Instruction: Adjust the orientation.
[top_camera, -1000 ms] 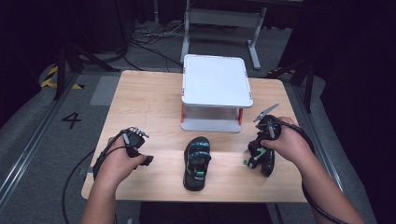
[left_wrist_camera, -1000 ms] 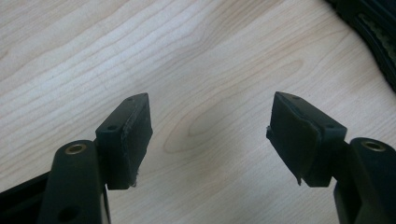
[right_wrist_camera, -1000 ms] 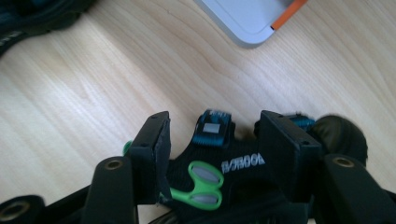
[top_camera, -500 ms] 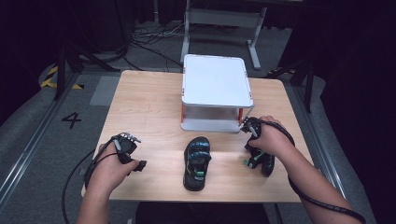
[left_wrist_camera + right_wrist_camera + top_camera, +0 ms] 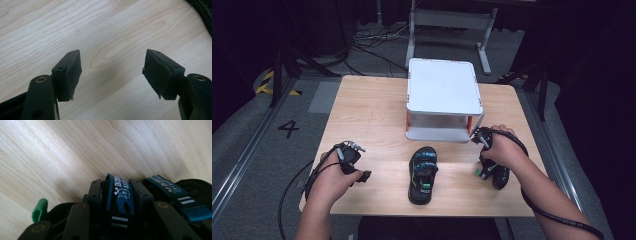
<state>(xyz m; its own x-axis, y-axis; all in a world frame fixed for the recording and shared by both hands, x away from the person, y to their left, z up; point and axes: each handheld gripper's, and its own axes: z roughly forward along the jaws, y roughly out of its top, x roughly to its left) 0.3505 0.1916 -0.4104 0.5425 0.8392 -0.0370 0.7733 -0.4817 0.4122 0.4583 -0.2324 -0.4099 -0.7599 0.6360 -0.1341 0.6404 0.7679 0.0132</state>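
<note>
My left gripper sits wide open on bare wood left of the middle black sandal, which lies just in front of the white shelf stand, while my right gripper has clamped a blue strap on the other sandal to its right.

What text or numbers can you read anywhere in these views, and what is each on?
"4": painted on the grey floor left of the table.
"BOB..." with a skull mark: white print on the blue sandal strap clamped in the right gripper; the smaller line beneath is cut off and unreadable.
Print on the second blue strap: too blurred to read.
</note>
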